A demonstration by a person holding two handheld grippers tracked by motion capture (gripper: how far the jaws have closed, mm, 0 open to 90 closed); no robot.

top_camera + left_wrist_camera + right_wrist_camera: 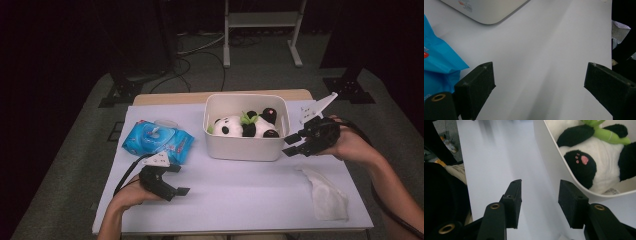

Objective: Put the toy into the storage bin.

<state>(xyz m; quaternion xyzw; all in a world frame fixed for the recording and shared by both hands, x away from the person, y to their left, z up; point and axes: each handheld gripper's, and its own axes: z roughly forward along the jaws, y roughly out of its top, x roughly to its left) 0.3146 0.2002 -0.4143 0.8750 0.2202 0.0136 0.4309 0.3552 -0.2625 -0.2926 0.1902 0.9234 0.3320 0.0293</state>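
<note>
— Where are we working?

— We are at a table (pixel 240 190) covered with a pale lilac sheet, in a dark room with grey floor and a white metal stand (pixel 262 30) behind it. Near the far edge sits a white plastic bin (pixel 245 147), and a panda plush toy (pixel 245 126) lies inside it, holding a green bamboo sprig (pixel 248 118).

— And our right gripper?

— We hold the right gripper (pixel 291 145) just beside the bin's right wall, close to its front corner. Its jaws stand partly open, roughly halfway, with nothing between them. In the right gripper view, the curved rim of the bin (pixel 554 167) runs just past the jaws, and the panda's black paw with its pink pads (pixel 581 160) lies inside the bin, apart from them.

— The left one?

— Our left gripper (pixel 177 180) rests low near the front left of the table, jaws spread wide and empty; in the left gripper view there is bare sheet between them.

— What else lies about?

— A blue pack of wet wipes (pixel 157 141) lies to the left of the bin, just beyond the left gripper. A crumpled white tissue (pixel 327 195) lies at the front right, well apart from the bin.
</note>
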